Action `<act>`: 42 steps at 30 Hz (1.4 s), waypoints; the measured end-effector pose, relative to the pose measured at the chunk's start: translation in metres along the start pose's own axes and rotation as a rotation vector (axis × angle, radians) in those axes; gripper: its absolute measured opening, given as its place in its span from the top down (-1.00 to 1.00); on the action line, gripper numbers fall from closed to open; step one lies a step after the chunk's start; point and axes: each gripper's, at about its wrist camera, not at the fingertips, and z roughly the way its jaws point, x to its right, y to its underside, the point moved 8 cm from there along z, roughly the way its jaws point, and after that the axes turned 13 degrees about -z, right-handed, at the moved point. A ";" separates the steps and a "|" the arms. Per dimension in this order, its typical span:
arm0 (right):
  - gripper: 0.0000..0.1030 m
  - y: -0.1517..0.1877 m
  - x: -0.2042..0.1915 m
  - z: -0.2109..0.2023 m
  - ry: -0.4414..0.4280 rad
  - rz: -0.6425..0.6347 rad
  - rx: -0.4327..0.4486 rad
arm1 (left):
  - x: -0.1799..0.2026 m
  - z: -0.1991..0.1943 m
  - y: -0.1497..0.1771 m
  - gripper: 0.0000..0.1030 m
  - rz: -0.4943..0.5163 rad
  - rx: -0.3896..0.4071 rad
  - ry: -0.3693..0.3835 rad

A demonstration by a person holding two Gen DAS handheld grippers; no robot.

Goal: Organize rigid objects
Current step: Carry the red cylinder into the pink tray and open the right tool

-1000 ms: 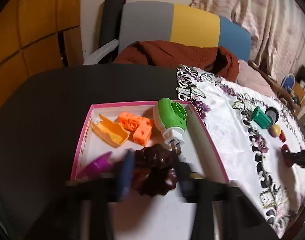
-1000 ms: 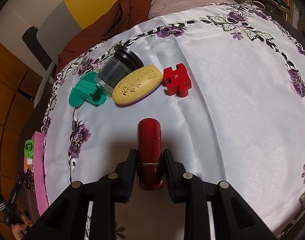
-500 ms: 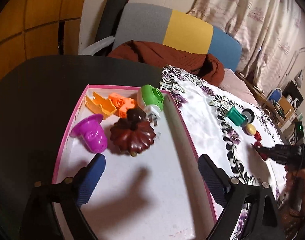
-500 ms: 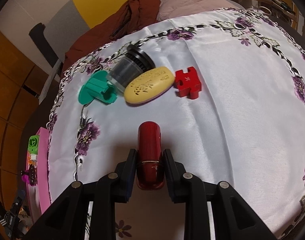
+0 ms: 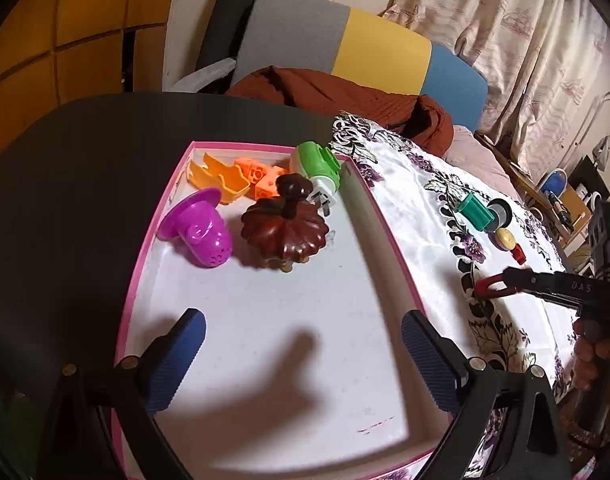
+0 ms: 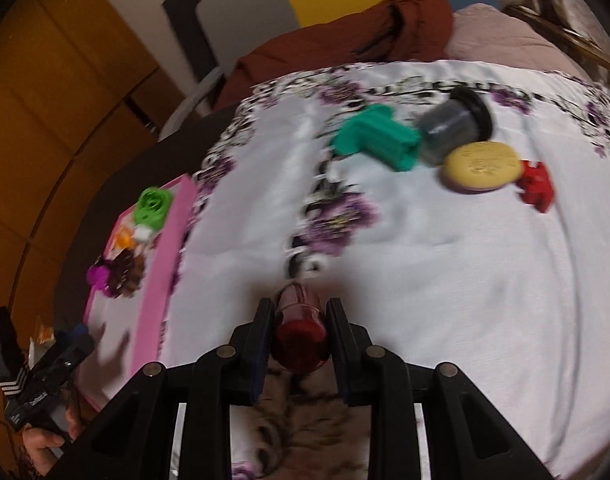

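Right gripper [image 6: 299, 322] clamps red cylinder [image 6: 301, 330], seemingly raised off cloth.

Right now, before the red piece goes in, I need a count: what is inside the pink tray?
Inside the pink tray: brown pumpkin, purple piece, green-and-white piece, orange cubes, orange shell. Anything behind the pumpkin is hidden.

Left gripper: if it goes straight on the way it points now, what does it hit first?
Likely the brown pumpkin-shaped piece in the pink tray. The left gripper is open over bare tray floor; depth is unclear.
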 end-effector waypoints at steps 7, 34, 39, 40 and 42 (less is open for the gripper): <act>0.49 -0.023 -0.062 0.008 -0.070 -0.088 0.015 | -0.005 -0.005 0.005 -0.93 -0.007 -0.001 0.006; 0.48 -0.066 -0.154 0.095 -0.049 -0.268 -0.096 | -0.025 -0.012 0.006 -0.95 -0.050 0.004 0.001; 0.35 -0.079 -0.143 0.101 0.016 -0.238 -0.092 | -0.026 -0.011 0.007 -0.95 -0.051 0.001 0.000; 0.24 -0.081 -0.140 0.099 0.030 -0.223 -0.079 | -0.026 -0.010 0.007 -0.95 -0.050 -0.001 0.001; 0.22 -0.086 -0.134 0.092 0.032 -0.186 -0.044 | -0.025 -0.010 0.008 -0.95 -0.048 -0.001 0.000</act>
